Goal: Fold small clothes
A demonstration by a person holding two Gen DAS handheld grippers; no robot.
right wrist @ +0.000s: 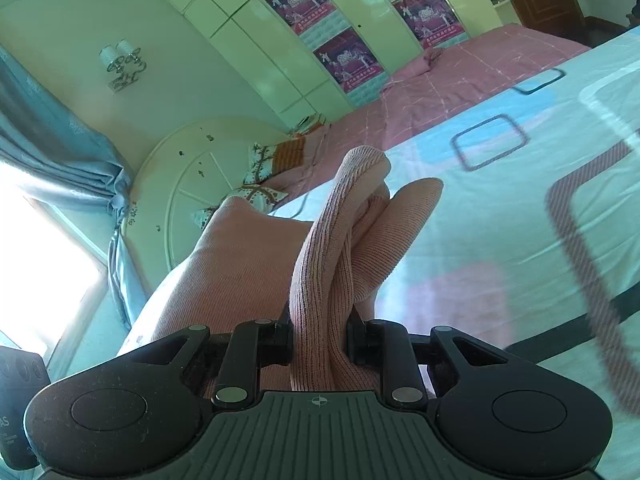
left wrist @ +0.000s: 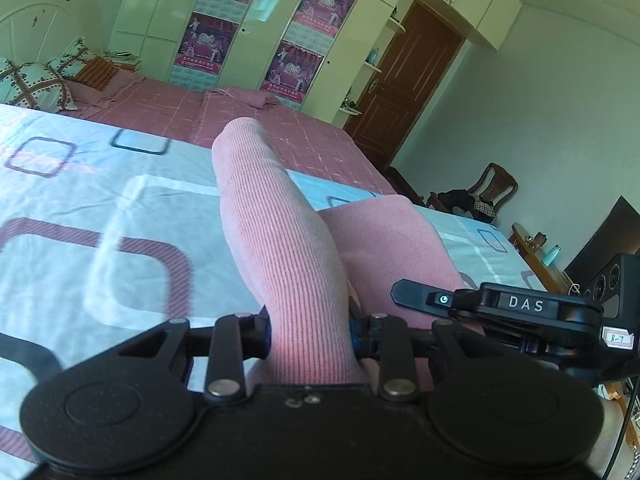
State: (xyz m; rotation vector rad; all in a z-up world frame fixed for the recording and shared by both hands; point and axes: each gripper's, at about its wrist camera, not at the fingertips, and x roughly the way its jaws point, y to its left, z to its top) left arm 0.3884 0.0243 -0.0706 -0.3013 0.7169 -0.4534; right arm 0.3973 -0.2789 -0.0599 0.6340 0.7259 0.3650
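Observation:
A small pink ribbed garment (left wrist: 276, 240) hangs lifted above the patterned bed sheet (left wrist: 100, 200). My left gripper (left wrist: 310, 338) is shut on a bunched fold of it, and the cloth rises in front of the camera and hides the fingertips. In the right wrist view the same pink garment (right wrist: 320, 264) stands up in a twisted fold, with my right gripper (right wrist: 320, 340) shut on it. A smoother stretch of the cloth (right wrist: 224, 264) spreads to the left. The other gripper's black body (left wrist: 520, 308) shows at the right of the left wrist view.
The bed sheet (right wrist: 500, 216) is white and pale blue with square outlines. Beyond it lies a pink checked cover (left wrist: 240, 116) with pillows (left wrist: 36, 84) at the headboard. A wardrobe with posters (left wrist: 256, 28), a brown door (left wrist: 404, 80) and a chair (left wrist: 488, 188) stand around the bed.

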